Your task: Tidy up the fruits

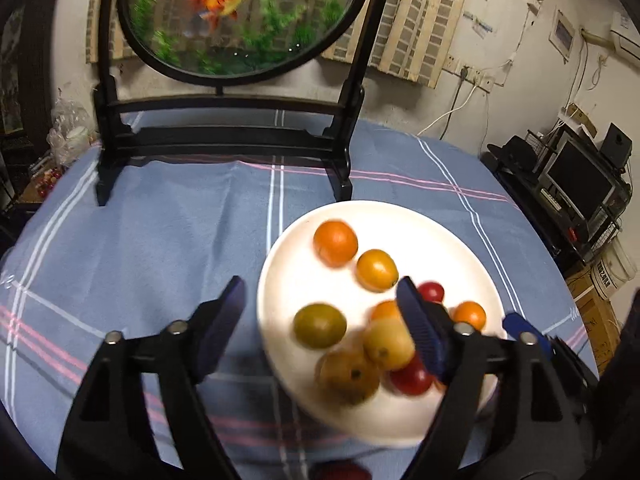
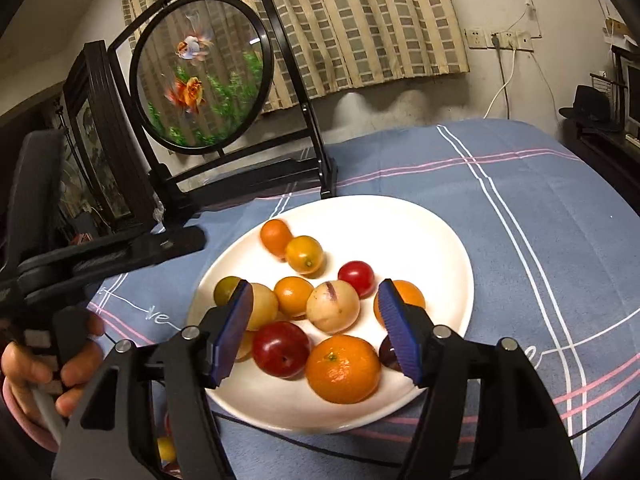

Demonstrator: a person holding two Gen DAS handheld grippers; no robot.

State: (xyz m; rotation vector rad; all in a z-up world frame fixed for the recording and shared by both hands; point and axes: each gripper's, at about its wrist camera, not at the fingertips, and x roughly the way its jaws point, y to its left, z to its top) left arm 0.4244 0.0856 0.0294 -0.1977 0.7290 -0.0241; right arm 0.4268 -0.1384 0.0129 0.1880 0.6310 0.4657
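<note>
Both grippers wide open, empty: left gripper [image 1: 320,304] over the near-left rim of the white plate [image 2: 440,240], right gripper [image 2: 316,304] above the crowded fruits [image 2: 332,308] mid-plate. Risk: nudging round neighbours, rolling one over the rim onto the tablecloth [image 2: 540,200].

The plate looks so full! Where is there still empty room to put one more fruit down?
The white plate is bare along its far right part, behind the cherry tomato. Its near half is crowded: the mandarin, red plum and pale fruit sit packed together. Off the plate, the blue checked tablecloth is bare between the plate and the goldfish screen's black stand.
</note>
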